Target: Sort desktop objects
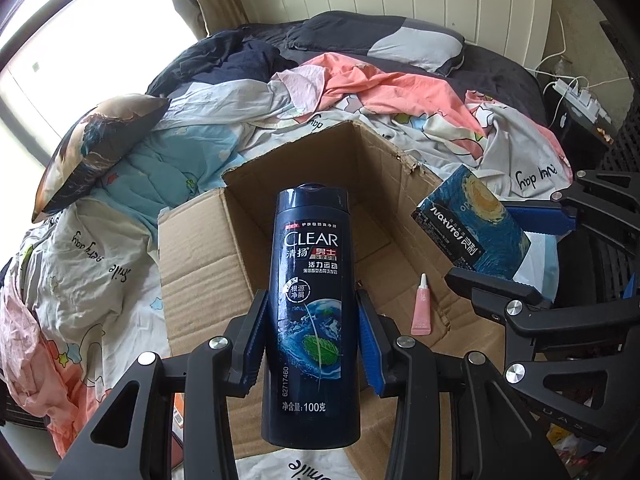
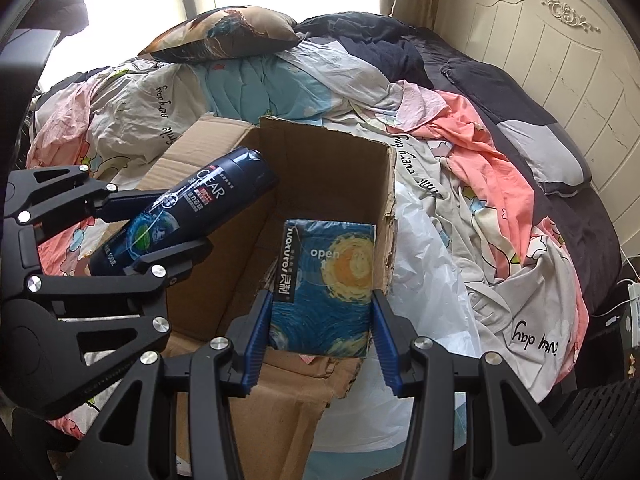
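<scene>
**Setting: lived-in home bedroom**

Standing in a bedroom, no doubt. A bed (image 2: 520,128) is taking up most of the room, with a cream panelled headboard (image 2: 560,52) carrying carved trim. Rumpled cartoon-print bedding (image 2: 500,216) in pink, blue and white is lying bunched across it, plus a dark grey pillow (image 1: 400,40) and a printed cushion (image 1: 100,152). A window (image 1: 80,52) is letting daylight in beside the bed. A power strip (image 1: 576,94) with white cables is sitting at the bedside. An open cardboard box (image 1: 320,184) is resting on the covers.
</scene>
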{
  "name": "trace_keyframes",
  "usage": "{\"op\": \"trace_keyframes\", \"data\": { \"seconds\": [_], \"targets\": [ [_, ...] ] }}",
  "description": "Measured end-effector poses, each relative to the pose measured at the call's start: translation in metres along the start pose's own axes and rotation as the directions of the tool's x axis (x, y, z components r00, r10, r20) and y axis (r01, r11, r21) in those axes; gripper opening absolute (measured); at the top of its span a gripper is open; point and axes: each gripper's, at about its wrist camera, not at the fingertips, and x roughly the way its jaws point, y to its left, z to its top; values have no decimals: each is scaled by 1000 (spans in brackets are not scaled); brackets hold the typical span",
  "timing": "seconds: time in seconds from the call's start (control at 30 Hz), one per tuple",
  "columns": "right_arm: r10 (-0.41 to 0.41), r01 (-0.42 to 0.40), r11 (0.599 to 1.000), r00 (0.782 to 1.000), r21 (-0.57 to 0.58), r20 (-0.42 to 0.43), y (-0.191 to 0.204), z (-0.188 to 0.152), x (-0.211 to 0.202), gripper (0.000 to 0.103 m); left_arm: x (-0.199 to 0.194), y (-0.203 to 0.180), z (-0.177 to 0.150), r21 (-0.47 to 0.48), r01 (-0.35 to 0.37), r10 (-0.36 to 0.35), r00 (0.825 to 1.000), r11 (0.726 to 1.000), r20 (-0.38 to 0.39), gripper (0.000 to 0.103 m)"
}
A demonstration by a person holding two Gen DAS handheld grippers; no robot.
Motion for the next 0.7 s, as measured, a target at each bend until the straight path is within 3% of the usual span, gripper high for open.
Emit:
{"op": "trace_keyframes", "data": {
  "seconds": [0.6, 0.7],
  "targets": [
    [24, -24, 1000, 999, 12, -23, -11, 9, 22, 45, 26, 14, 13, -106, 62, -67, 997, 992, -47, 42],
    [15, -15, 1000, 1000, 7, -19, -9, 9, 23, 45, 24, 12, 12, -90, 40, -45, 998, 995, -49, 42]
  ]
}}
